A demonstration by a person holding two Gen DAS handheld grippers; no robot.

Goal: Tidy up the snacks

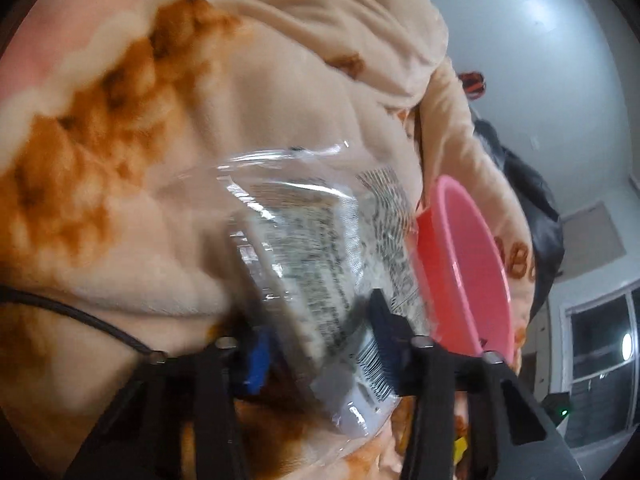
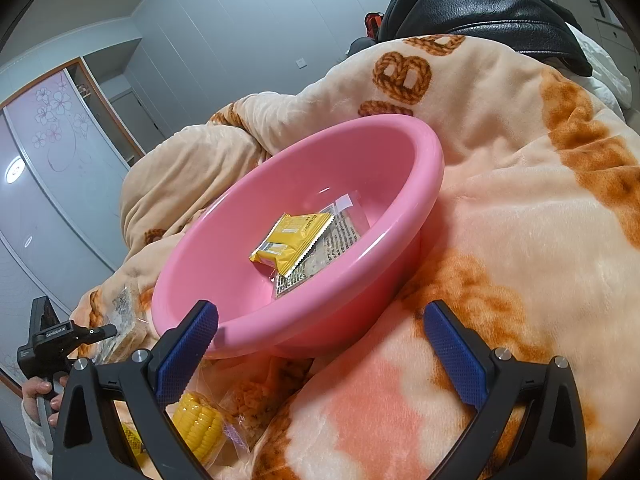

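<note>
My left gripper (image 1: 320, 344) is shut on a clear snack packet (image 1: 316, 248) with black print, which sticks out ahead between the blue pads. The pink basin (image 1: 464, 264) stands just to its right. In the right wrist view the same basin (image 2: 436, 176) sits on the blanket and holds a yellow packet (image 2: 292, 240) lying on a clear printed packet (image 2: 340, 236). My right gripper (image 2: 322, 308) is open and bare, in front of the basin's near rim. The left gripper (image 2: 108, 330) shows at the basin's left, with the packet (image 2: 124, 316) in it.
A plush cream and orange blanket (image 2: 520, 220) covers the bed in soft folds. A wrapped corn cob (image 2: 200, 426) and another clear snack packet (image 2: 252, 396) lie below the basin. A black leather jacket (image 2: 480, 4) lies at the far end. A hand (image 2: 36, 392) holds the left gripper's handle.
</note>
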